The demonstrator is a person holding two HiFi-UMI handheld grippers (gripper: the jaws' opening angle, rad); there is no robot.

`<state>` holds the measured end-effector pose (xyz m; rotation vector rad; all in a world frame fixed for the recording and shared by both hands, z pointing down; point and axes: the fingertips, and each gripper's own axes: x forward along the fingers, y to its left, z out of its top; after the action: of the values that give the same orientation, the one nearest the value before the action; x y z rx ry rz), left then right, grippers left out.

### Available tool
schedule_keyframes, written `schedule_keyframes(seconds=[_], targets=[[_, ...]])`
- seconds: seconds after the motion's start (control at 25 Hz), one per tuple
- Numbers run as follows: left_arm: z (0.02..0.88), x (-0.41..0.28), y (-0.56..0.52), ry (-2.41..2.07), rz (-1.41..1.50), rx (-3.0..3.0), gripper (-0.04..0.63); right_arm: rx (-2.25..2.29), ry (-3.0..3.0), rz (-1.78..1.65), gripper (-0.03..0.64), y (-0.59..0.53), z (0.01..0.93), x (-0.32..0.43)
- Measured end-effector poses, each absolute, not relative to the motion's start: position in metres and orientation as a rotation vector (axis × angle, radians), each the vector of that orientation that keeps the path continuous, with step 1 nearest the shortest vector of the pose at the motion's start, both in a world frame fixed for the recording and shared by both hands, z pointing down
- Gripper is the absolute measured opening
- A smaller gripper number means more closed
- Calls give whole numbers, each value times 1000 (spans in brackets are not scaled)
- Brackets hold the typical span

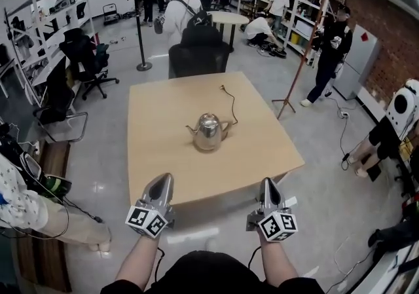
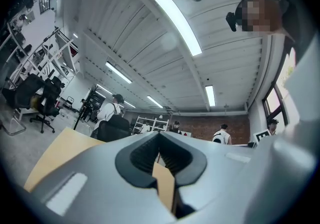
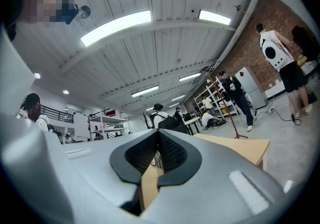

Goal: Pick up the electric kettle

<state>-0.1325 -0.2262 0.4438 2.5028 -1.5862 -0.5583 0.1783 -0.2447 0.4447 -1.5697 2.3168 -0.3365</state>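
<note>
Standing on table point(image 1: 157, 155), kettle point(image 1: 209, 131) shows whole only in head view.

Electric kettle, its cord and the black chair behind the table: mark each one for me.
electric kettle point(image 1: 209, 133), head view, middle of its shiny body.
cord point(image 1: 233, 107), head view, about midway along its loose stretch.
black chair point(image 1: 200, 55), head view, on its backrest.

Kettle point(image 3: 157, 161): from the right gripper view, only a shiny sliver shows; the right gripper point(image 3: 158, 131) hides the rest.
Cord point(image 1: 230, 104): far end too small to make out.
Bystander point(image 1: 29, 211), head view's left: cut off by the edge.
Holder's forearms point(image 1: 141, 261): run off the bottom edge.
</note>
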Motion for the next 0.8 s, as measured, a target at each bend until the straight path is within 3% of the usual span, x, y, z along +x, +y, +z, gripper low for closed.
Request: schedule_keyframes(seconds=[0.8], targets=[[459,-99,-318,-1635,-500,2454,-2,-1544,2431,-271,2,-341,455,193]])
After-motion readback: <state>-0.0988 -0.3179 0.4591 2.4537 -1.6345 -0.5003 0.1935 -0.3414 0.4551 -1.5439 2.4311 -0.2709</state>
